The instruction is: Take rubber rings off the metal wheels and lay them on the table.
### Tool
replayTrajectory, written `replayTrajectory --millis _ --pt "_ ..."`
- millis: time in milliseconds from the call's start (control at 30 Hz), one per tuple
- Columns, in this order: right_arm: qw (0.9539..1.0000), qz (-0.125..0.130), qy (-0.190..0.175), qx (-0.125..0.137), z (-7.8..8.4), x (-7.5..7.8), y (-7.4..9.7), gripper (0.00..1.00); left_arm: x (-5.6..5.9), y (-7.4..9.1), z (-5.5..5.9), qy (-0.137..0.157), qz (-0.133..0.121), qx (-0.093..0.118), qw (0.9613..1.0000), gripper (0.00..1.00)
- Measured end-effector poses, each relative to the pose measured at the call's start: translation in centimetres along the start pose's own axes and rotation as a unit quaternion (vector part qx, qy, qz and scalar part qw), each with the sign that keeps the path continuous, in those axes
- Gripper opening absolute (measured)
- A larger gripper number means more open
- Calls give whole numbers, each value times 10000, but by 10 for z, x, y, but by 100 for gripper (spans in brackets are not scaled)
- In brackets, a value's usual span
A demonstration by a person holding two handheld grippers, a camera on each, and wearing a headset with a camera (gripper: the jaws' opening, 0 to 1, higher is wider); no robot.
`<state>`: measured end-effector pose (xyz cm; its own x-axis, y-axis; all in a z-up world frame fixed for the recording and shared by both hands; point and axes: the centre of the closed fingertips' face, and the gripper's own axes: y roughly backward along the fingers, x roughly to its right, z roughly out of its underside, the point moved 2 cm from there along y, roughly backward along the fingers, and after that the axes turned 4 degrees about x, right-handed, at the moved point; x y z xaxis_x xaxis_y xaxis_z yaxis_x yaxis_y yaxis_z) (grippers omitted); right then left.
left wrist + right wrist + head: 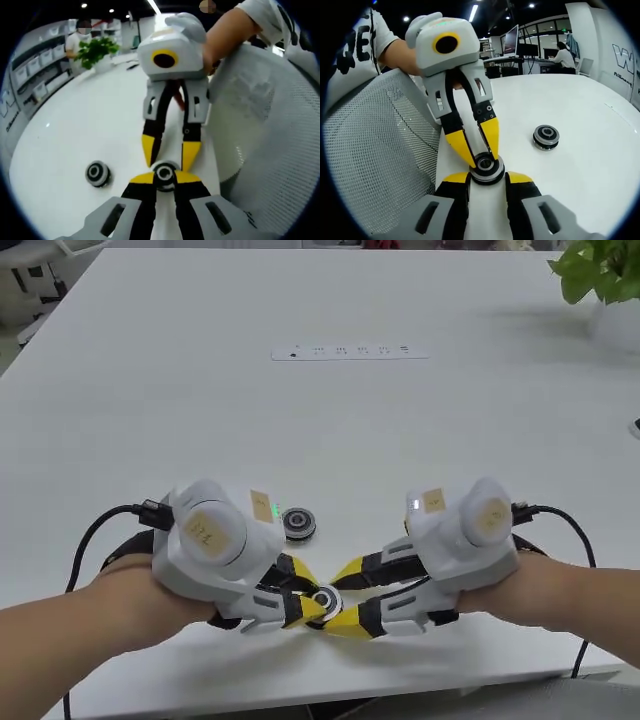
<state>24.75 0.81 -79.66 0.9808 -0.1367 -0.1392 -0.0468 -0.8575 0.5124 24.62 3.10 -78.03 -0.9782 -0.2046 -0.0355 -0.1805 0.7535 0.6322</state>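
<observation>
A small metal wheel (323, 601) with a black rubber ring around it is held just above the white table's (200, 390) near edge, between both grippers. My left gripper (310, 592) comes in from the left and my right gripper (338, 597) from the right, tips meeting at the wheel. In the left gripper view my own yellow tips (166, 178) clamp the wheel (165, 175), with the right gripper (169, 152) facing them. The right gripper view has its tips (487, 178) flanking the wheel (487, 168) and the left gripper (481, 150) opposite. A second wheel (298, 523) lies flat on the table behind.
A white power strip (350, 352) lies further back at mid-table. A green plant (600, 270) stands at the far right corner. A white mesh chair (370, 150) sits right behind the table's near edge. Black cables trail from both grippers.
</observation>
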Motion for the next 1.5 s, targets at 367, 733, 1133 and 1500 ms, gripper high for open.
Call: replayTrajectory --millis 367,733,1133,1500 --pt "9999 -63 -132 -38 3 0 6 19 1 -1 0 -36 -43 -17 10000 13" --pt "9997 -62 -211 -141 7 3 9 5 1 -1 1 -52 -88 -42 9999 13" --pt "9963 28 -855 -102 7 9 13 0 1 0 1 -72 -112 -58 9999 13" --pt "9863 0 -1650 77 5 11 17 0 0 0 1 -45 -151 -97 9998 12"
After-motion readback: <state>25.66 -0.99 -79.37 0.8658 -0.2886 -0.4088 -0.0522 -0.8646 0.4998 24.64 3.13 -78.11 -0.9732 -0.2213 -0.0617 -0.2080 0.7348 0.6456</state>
